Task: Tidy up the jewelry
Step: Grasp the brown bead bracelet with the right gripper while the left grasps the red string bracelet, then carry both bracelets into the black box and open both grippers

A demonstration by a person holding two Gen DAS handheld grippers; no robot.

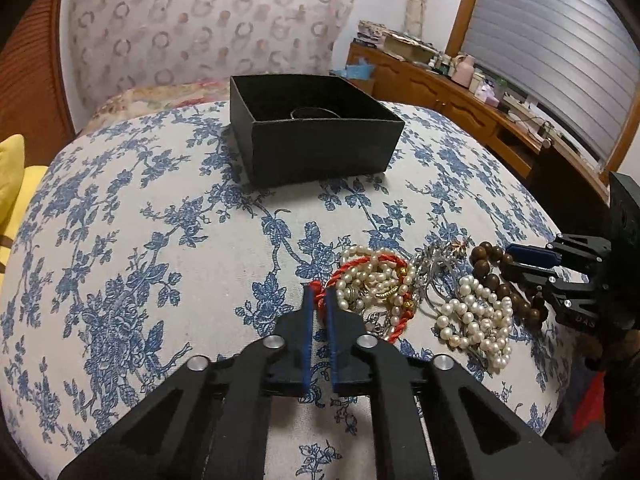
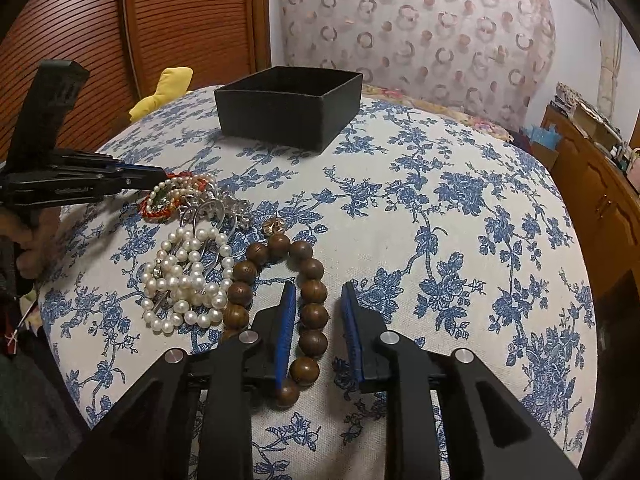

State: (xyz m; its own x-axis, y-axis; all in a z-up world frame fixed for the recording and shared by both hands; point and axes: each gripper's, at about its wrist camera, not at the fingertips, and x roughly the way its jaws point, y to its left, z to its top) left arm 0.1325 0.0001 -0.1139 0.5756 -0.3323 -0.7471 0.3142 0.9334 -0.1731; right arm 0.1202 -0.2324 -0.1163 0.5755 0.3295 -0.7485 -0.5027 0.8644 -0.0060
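The left gripper [image 1: 319, 294] has its jaws nearly together on the red cord bracelet [image 1: 352, 270] at the near edge of the jewelry pile; contact looks likely, though a firm pinch cannot be confirmed. The right gripper [image 2: 318, 294] has its jaws spread apart, straddling one side of the wooden bead bracelet [image 2: 276, 300] without touching it.

The red cord lies tangled with a pearl strand [image 1: 376, 280] and silver pieces [image 1: 436, 268], so lifting it could drag neighbours along or scatter them across the blue floral tablecloth [image 1: 140, 240] on the counter. If the right jaws close on a single round bead, it may roll out and the loop could slip free. A second pearl strand [image 2: 188, 280] lies touching the wooden beads and may shift with them.

The black box [image 1: 316, 136] stands open, well apart from the pile. Inside, only a thin dark ring-like band [image 1: 314, 113] shows on its floor; the rest is hidden by the walls.
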